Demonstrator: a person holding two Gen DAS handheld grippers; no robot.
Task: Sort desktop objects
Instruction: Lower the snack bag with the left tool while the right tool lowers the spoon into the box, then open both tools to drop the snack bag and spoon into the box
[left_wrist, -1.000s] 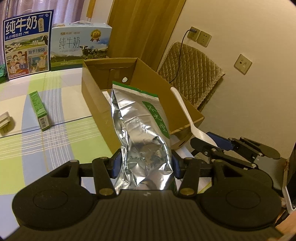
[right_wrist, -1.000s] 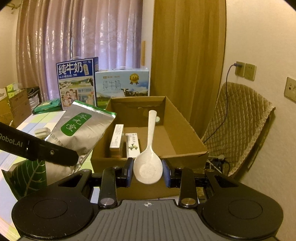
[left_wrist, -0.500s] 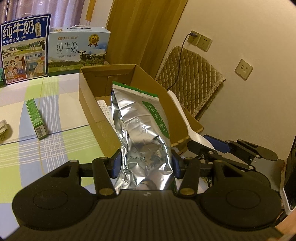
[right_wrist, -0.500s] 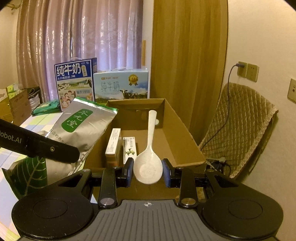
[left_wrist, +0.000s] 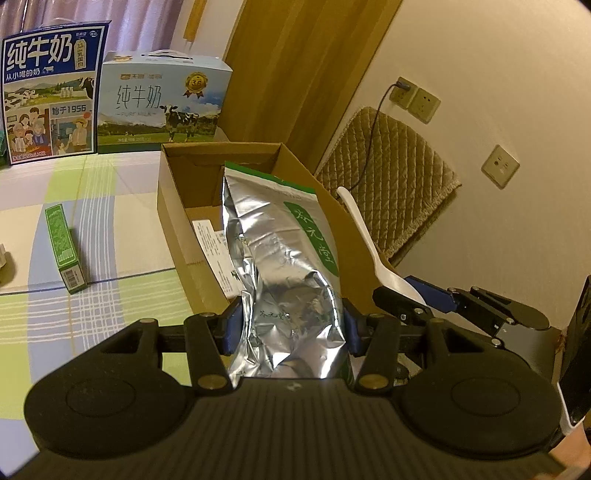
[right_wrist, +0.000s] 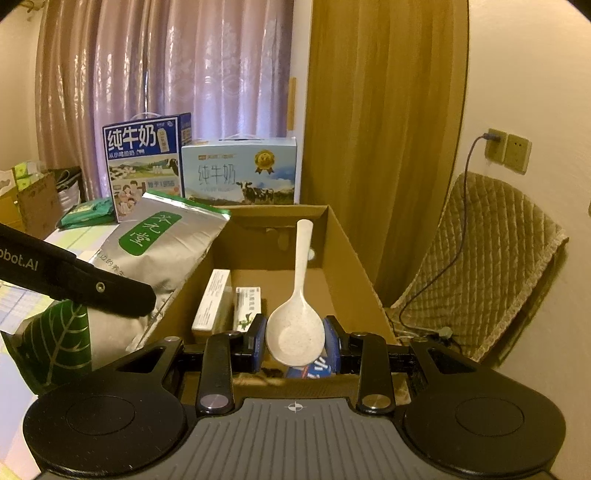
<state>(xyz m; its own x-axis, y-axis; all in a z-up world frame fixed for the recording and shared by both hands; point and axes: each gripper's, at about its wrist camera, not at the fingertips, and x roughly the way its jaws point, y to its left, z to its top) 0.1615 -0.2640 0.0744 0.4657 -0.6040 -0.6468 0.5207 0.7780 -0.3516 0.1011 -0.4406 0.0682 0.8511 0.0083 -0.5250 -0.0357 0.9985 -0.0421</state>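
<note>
Two things are held over the open brown cardboard box (right_wrist: 343, 258): a crinkled silver foil pouch with a green label (left_wrist: 284, 266) and a speckled white plastic rice spoon (right_wrist: 297, 325). The left gripper (left_wrist: 290, 325) has its blue pads pressed against the pouch's lower end from both sides, and the pouch rises toward 12 o'clock, its sealed top leaning above the box's interior. In the right wrist view the same pouch (right_wrist: 159, 251) sits at 10 o'clock, tilted over the box's left wall. The right gripper (right_wrist: 295, 341) pinches the spoon by its bowl, the handle pointing to 12 o'clock over the box's middle. From the left wrist view the spoon (left_wrist: 373, 243) shows at 3 o'clock, just beyond the box's right wall.

Inside the box, two narrow white cartons (right_wrist: 229, 302) lie side by side against the left wall, and a blue printed packet (right_wrist: 314, 369) lies under the spoon's bowl.

Outside, a small green carton (left_wrist: 64, 245) lies on the green and white checked tablecloth (left_wrist: 110, 295) at 9 o'clock. Behind the box, at 11 o'clock, stand a dark blue milk case (left_wrist: 50, 92) and a pale blue milk case with a cow picture (left_wrist: 162, 107), side by side. A quilted tan chair cover (right_wrist: 491, 266) is at 3 o'clock against the wall.
</note>
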